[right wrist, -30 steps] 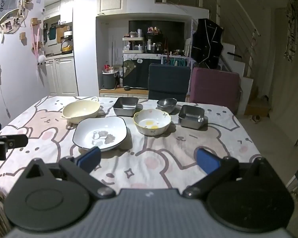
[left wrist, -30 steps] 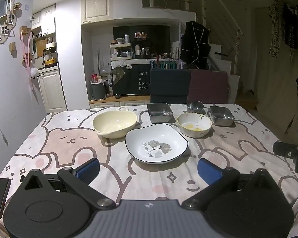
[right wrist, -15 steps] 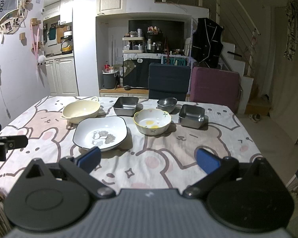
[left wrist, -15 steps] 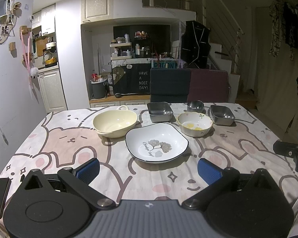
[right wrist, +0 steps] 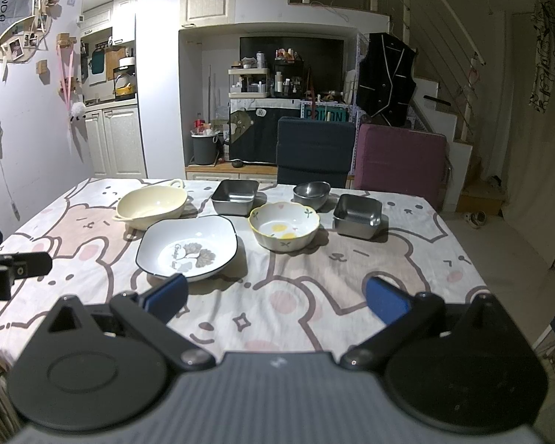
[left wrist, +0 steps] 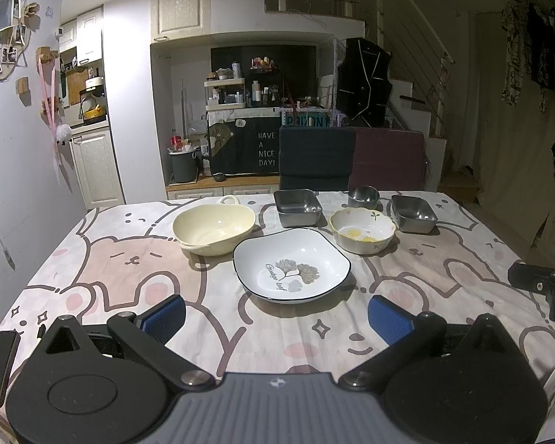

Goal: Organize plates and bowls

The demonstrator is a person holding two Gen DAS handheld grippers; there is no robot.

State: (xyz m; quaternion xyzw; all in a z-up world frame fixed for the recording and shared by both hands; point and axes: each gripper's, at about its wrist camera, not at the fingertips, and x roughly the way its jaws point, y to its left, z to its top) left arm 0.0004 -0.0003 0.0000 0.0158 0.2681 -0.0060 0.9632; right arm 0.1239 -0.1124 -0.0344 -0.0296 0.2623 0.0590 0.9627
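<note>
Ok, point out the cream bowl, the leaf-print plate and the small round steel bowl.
cream bowl [left wrist: 214, 230], left wrist view, inner wall.
leaf-print plate [left wrist: 291, 264], left wrist view, centre.
small round steel bowl [right wrist: 311, 193], right wrist view, outer side.

A dark chair [right wrist: 314, 150] and a maroon chair [right wrist: 399, 159] stand beyond the table [right wrist: 351, 277], stairs [right wrist: 458, 125] at right.

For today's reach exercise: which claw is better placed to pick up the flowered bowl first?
Probably the right claw: open, with the flowered bowl almost straight ahead. From the left claw, also open, the white plate lies nearer, in front.
</note>
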